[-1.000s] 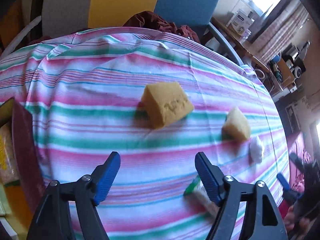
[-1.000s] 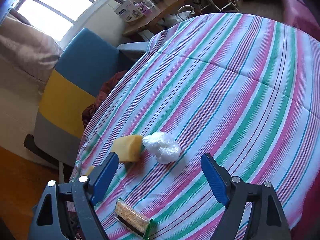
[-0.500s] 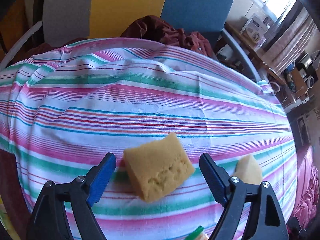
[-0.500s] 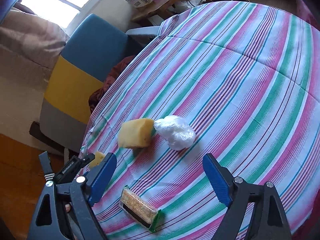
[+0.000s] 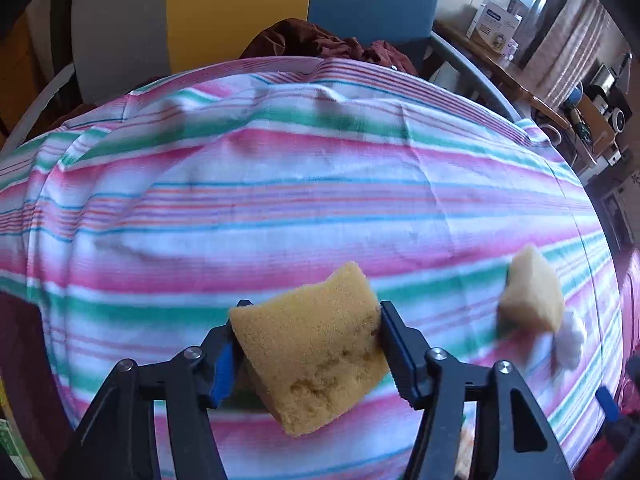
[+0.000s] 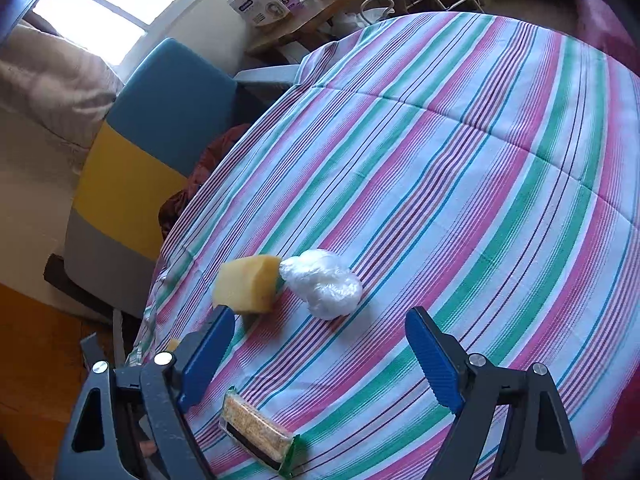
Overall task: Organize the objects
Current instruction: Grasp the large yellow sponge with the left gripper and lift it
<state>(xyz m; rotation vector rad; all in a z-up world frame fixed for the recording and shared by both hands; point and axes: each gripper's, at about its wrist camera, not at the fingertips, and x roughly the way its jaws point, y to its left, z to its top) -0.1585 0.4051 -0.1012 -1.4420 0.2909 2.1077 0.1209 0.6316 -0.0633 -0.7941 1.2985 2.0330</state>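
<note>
Left tool hides the large sponge's sides.

Wide bare stretch of striped table beyond white plastic bundle; near edge crowded by small sponge and wrapped scrubber.

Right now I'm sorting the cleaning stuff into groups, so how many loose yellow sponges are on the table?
2. The large sponge sits between the left gripper pads; the smaller sponge lies against the white plastic bundle. Others may be hidden.
</note>
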